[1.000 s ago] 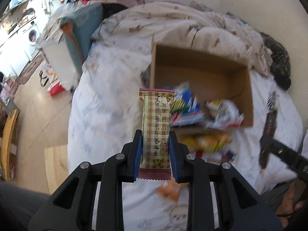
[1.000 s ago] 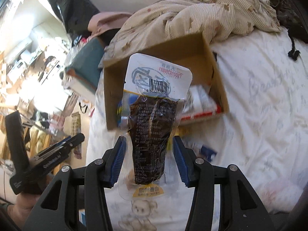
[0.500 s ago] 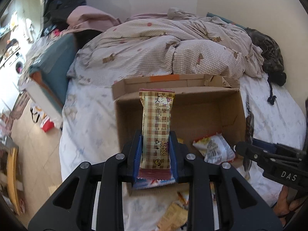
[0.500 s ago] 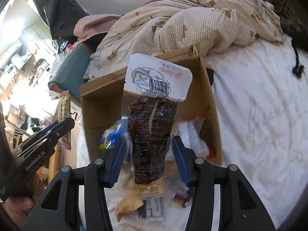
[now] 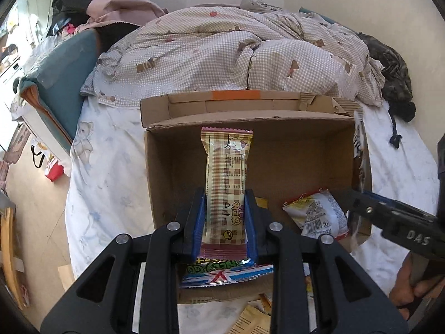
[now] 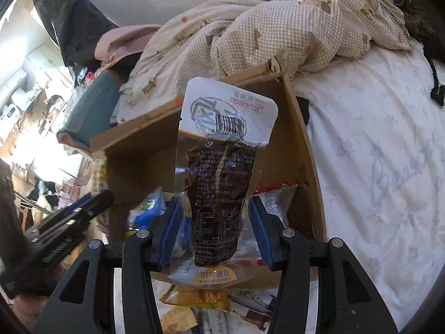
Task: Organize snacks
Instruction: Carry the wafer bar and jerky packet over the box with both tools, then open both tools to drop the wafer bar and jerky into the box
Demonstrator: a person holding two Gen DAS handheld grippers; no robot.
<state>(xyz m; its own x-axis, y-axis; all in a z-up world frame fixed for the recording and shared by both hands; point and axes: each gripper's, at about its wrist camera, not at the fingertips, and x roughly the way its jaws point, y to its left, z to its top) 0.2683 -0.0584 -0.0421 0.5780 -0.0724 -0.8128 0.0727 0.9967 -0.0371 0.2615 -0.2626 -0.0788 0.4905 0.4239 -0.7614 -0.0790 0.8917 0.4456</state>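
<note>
An open cardboard box (image 5: 167, 183) (image 6: 308, 150) sits on the white bed sheet. My left gripper (image 5: 224, 217) is shut on a checked beige snack bar (image 5: 226, 178), held upright over the box's near left part. My right gripper (image 6: 214, 228) is shut on a clear vacuum pouch of dark snack (image 6: 222, 181) with a white barcode top, held above the box's near edge. Inside the box lie a white and yellow packet (image 5: 317, 217) and a blue and green packet (image 5: 225, 274). The right gripper (image 5: 395, 222) reaches in at the right of the left wrist view.
A rumpled checked duvet (image 5: 236, 55) lies behind the box. Several loose snack packets (image 6: 194, 306) lie on the sheet in front of it. A teal cushion (image 5: 64, 80) stands at the bed's left edge, with floor clutter beyond. A dark garment (image 5: 395, 75) lies at the far right.
Both grippers have moved toward the box with their snacks held. The box now fills the middle of both views, and the snack bar hangs over its inside.
</note>
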